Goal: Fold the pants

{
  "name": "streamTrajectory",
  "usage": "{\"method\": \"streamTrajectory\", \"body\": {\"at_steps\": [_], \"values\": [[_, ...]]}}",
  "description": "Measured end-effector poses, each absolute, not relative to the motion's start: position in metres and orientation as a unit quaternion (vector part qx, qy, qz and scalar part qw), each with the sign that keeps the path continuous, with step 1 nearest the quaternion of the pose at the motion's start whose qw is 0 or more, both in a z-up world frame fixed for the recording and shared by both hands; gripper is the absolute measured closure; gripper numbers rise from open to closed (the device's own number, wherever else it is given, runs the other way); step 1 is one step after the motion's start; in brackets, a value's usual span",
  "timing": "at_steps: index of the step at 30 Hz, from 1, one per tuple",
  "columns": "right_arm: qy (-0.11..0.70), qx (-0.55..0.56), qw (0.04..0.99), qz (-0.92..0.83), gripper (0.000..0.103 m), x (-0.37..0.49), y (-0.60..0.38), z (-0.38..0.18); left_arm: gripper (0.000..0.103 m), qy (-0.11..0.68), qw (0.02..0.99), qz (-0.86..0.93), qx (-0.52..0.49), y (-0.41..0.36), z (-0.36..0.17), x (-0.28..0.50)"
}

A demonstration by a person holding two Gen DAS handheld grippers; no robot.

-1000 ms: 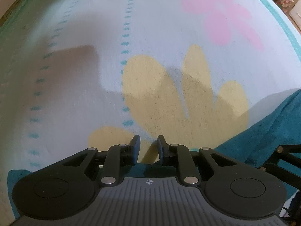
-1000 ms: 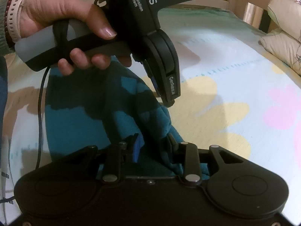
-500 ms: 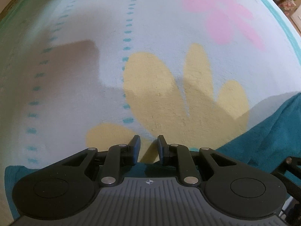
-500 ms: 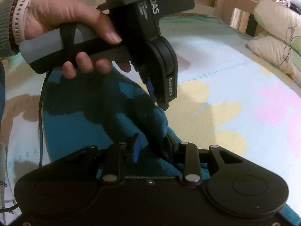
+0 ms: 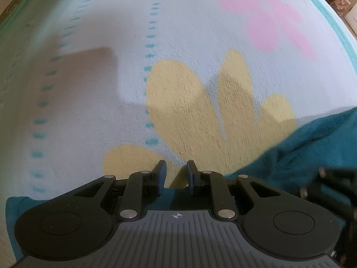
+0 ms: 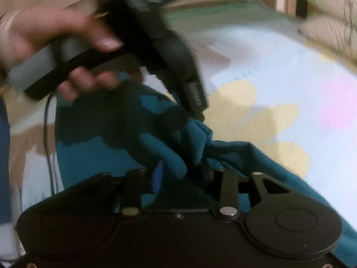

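The teal pants (image 6: 93, 156) lie on a flowered bed sheet (image 6: 279, 67), with a bunched ridge rising to my left gripper (image 6: 199, 114), which points steeply down and is shut on that ridge. In the left wrist view its narrow-set fingers (image 5: 160, 174) frame teal cloth low down, and more of the pants (image 5: 312, 147) spreads to the right. My right gripper (image 6: 183, 174) is opening; a fold of the pants sits between its jaws, with a dark gap beside the right finger. That view is blurred.
A person's hand (image 6: 44, 35) grips the left gripper's handle, and a cable (image 6: 48, 145) hangs from it. Pillows (image 6: 323, 22) and a wooden bed frame lie at the far right. The sheet (image 5: 111, 89) stretches flat ahead, printed with yellow and pink flowers.
The right gripper's jaws have spread wider around the cloth fold, and its view has shifted and rolled into blur. The left gripper's view is nearly unchanged.
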State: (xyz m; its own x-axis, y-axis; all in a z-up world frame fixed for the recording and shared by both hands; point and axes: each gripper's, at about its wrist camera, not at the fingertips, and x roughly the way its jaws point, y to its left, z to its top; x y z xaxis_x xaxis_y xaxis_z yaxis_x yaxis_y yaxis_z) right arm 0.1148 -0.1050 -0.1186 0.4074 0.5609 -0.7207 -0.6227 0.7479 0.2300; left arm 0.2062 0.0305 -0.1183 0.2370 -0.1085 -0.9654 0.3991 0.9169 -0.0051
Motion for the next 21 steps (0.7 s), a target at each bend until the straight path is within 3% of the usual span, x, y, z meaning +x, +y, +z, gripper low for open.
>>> {"method": "streamTrajectory", "body": {"at_steps": [11, 21], "values": [[0.448, 0.061, 0.797, 0.400, 0.047, 0.170, -0.106, -0.125, 0.084, 0.591, 0.783, -0.156, 0.114, 0.034, -0.113, 0.208], [0.448, 0.149, 0.799, 0.371, 0.043, 0.186, -0.115, -0.137, 0.084, 0.532, 0.830, -0.057, 0.157, 0.086, -0.075, 0.201]]}}
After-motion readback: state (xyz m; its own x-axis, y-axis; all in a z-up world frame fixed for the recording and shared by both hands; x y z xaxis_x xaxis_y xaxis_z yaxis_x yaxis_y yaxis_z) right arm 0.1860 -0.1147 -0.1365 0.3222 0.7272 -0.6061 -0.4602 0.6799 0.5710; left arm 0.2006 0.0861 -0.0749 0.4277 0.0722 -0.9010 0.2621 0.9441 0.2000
